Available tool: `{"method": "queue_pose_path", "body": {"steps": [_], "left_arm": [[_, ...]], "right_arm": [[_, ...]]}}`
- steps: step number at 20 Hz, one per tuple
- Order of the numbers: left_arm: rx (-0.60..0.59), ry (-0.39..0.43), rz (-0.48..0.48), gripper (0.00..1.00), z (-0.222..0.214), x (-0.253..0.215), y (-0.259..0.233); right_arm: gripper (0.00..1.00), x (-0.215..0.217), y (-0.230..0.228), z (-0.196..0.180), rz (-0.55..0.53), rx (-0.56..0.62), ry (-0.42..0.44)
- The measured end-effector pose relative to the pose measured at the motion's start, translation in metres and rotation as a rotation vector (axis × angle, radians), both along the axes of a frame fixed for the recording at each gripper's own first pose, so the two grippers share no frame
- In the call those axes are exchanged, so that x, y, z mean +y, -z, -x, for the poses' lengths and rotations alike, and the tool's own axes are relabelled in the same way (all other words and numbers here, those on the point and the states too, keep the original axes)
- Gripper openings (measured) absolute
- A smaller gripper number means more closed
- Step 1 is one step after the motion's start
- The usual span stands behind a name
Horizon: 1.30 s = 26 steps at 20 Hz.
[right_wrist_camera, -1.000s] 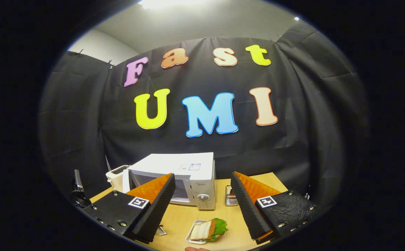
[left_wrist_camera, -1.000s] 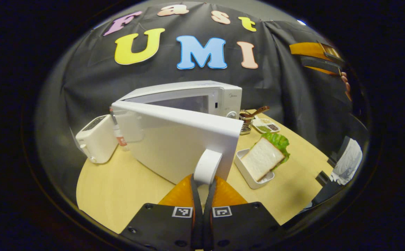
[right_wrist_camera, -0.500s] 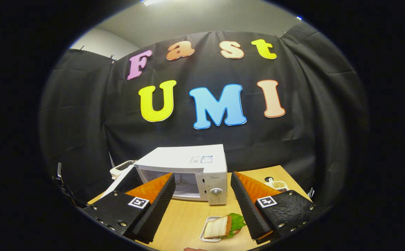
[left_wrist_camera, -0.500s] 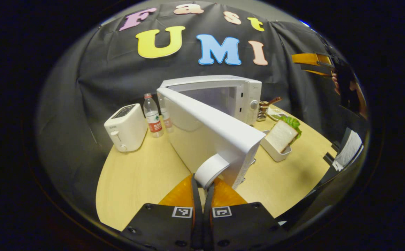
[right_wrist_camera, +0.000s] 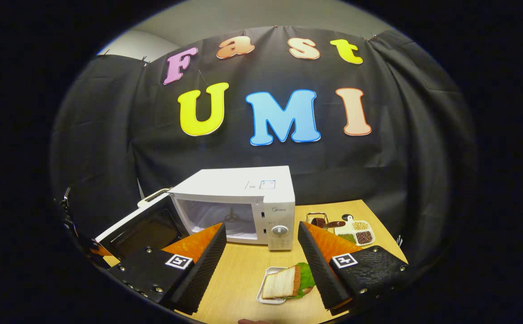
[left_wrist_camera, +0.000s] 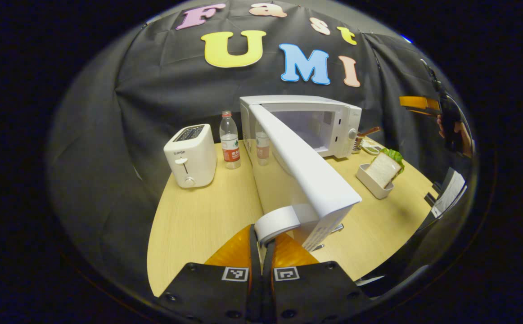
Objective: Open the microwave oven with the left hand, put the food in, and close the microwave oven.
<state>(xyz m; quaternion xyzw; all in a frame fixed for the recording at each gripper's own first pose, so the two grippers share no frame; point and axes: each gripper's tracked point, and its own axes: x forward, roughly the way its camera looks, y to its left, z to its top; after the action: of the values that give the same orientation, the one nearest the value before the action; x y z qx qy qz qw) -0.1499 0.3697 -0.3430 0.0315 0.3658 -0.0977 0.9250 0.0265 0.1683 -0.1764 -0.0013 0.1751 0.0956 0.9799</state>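
Observation:
The white microwave stands at the back of the table, its door swung wide open toward me. My left gripper is shut on the door's white handle. A sandwich with lettuce leans in a white tray to the right of the microwave. In the right gripper view the microwave shows its open cavity, with the door out to the left. My right gripper hangs open above the table, and the sandwich lies below, between its fingers and apart from them.
A white toaster and a water bottle stand left of the microwave. A metal rack and a small dish of grains sit to its right. The wooden table has bare surface in front of the toaster.
My left gripper has pulled the door by its handle from half open to wide open. The right gripper has tilted down, so more of the table and the sandwich come into its view.

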Motion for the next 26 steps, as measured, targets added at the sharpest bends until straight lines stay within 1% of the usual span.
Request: {"method": "queue_pose_path", "body": {"steps": [2, 3, 4, 5, 6, 8, 9, 10, 12, 13, 14, 16, 17, 18, 19, 21, 23, 26], "left_arm": [[-0.002, 0.012, 0.013, 0.07, 0.0, 0.0, 0.001], [-0.006, 0.012, 0.017, 0.11, 0.0, 0.0, 0.001], [-0.011, 0.017, 0.02, 0.12, 0.001, -0.002, 0.0], [-0.016, 0.02, 0.017, 0.15, 0.0, -0.001, 0.0], [-0.015, 0.017, 0.023, 0.15, 0.001, -0.001, 0.0], [-0.013, 0.007, 0.018, 0.18, 0.007, 0.003, -0.002], [-0.021, -0.01, 0.008, 0.23, 0.011, 0.01, -0.008], [-0.043, -0.04, -0.001, 0.31, 0.014, 0.019, -0.019], [-0.065, -0.096, 0.014, 0.69, 0.024, 0.026, -0.035], [-0.103, -0.14, -0.011, 0.88, 0.027, 0.03, -0.05], [-0.163, -0.196, -0.029, 0.89, 0.026, 0.032, -0.07], [-0.296, -0.314, -0.044, 0.9, 0.025, 0.031, -0.127], [-0.358, -0.367, -0.071, 0.95, 0.022, 0.028, -0.158], [-0.417, -0.413, -0.097, 0.94, 0.016, 0.025, -0.185], [-0.477, -0.439, -0.101, 0.94, 0.01, 0.012, -0.212], [-0.579, -0.466, -0.08, 0.94, -0.011, -0.026, -0.268], [-0.694, -0.475, -0.078, 0.95, -0.035, -0.061, -0.318], [-0.783, -0.424, -0.037, 0.96, -0.07, -0.119, -0.358]], "right_arm": [[0.97, -0.006, 0.005, -0.005, 0.004, 0.023, 0.015], [0.97, -0.006, 0.009, -0.007, 0.007, 0.03, 0.015], [0.96, -0.007, 0.015, -0.009, 0.023, 0.041, 0.011], [0.97, -0.009, 0.027, -0.011, 0.055, 0.062, 0.006], [0.97, -0.013, 0.039, -0.011, 0.09, 0.085, 0.0], [0.97, -0.023, 0.063, -0.009, 0.124, 0.138, -0.012], [0.97, -0.03, 0.074, -0.006, 0.134, 0.162, -0.011], [0.97, -0.038, 0.083, -0.005, 0.147, 0.183, -0.004], [0.97, -0.055, 0.099, -0.003, 0.167, 0.221, 0.015], [0.97, -0.063, 0.106, -0.003, 0.167, 0.239, 0.025], [0.97, -0.07, 0.113, -0.003, 0.163, 0.258, 0.036], [0.97, -0.081, 0.127, -0.002, 0.142, 0.305, 0.052], [0.97, -0.081, 0.134, -0.003, 0.124, 0.33, 0.052], [0.97, -0.083, 0.14, -0.003, 0.104, 0.352, 0.051], [0.97, -0.083, 0.147, 0.0, 0.083, 0.37, 0.043], [0.96, -0.083, 0.158, 0.006, 0.052, 0.413, 0.03], [0.97, -0.086, 0.169, 0.007, 0.021, 0.447, 0.031], [0.97, -0.088, 0.189, 0.016, -0.032, 0.523, 0.043]]}}
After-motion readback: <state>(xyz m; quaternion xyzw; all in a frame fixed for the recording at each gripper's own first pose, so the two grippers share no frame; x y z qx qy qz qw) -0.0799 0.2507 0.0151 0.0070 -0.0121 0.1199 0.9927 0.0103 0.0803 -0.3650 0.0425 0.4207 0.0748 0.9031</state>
